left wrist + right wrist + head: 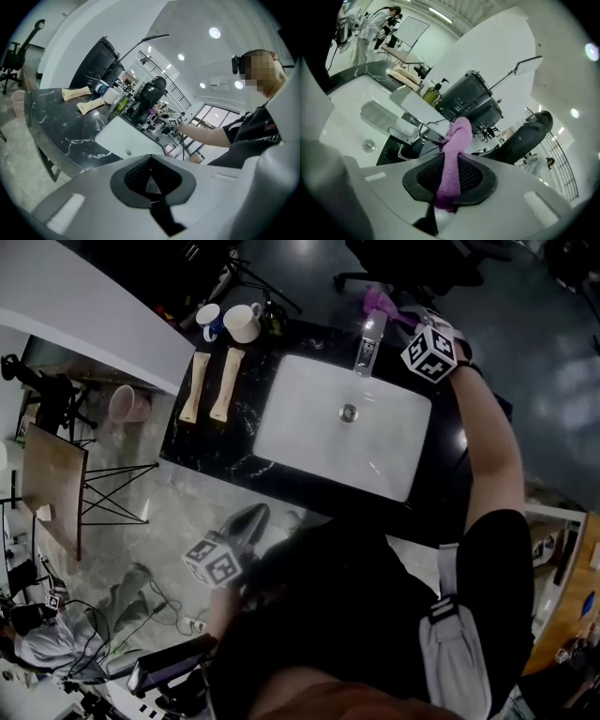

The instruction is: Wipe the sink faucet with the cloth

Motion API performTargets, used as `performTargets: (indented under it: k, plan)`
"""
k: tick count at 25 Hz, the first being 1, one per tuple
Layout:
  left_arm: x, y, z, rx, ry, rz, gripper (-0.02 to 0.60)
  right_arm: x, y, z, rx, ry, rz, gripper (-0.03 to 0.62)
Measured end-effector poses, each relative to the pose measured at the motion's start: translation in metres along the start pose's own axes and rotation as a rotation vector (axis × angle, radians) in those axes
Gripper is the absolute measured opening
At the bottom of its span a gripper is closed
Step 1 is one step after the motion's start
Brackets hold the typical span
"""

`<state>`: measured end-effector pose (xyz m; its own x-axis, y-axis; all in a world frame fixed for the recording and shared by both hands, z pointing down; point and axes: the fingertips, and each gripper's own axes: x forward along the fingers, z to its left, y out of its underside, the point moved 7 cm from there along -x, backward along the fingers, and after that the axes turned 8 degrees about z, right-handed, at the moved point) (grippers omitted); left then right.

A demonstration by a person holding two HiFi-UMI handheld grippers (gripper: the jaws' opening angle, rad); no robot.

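Note:
A white sink (pixel 309 442) is set in a black marble counter (pixel 202 442). Its flat metal faucet (pixel 368 345) stands at the far rim, and it also shows as a faucet (pixel 389 118) low on the left in the right gripper view. My right gripper (pixel 401 322) is raised just right of the faucet and is shut on a purple cloth (pixel 454 152), whose free end (pixel 379 302) sticks out past the jaws. My left gripper (pixel 246 523) hangs low in front of the counter, near my body. Its jaws (pixel 150 180) are shut with nothing in them.
Two mugs (pixel 231 322) and two pale folded towels (pixel 211 385) lie on the counter left of the sink. A soap bottle (pixel 432 92) and black bins stand behind the faucet. A pink cup (pixel 123 402) and a wire stool are on the floor at left.

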<state>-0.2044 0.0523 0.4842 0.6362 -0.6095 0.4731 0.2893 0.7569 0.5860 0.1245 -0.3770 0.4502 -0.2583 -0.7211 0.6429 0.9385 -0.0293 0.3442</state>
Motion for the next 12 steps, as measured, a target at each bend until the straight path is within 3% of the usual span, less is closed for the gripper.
performTargets:
  k: [4, 8, 10, 12]
  plan:
    - [-0.011, -0.013, 0.011, 0.031, 0.073, 0.002, 0.0, -0.047, -0.007, -0.009, 0.237, 0.048, -0.041, 0.074]
    - [-0.013, -0.022, 0.018, 0.069, 0.147, 0.03, 0.0, -0.102, -0.019, -0.004, 0.59, 0.065, -0.173, 0.074]
    - [-0.013, -0.025, 0.019, 0.087, 0.177, 0.046, 0.0, -0.129, -0.028, 0.01, 0.834, 0.0, -0.301, 0.074]
    - [-0.01, -0.029, 0.019, 0.101, 0.206, 0.059, 0.0, -0.155, -0.037, 0.03, 1.109, -0.121, -0.466, 0.074]
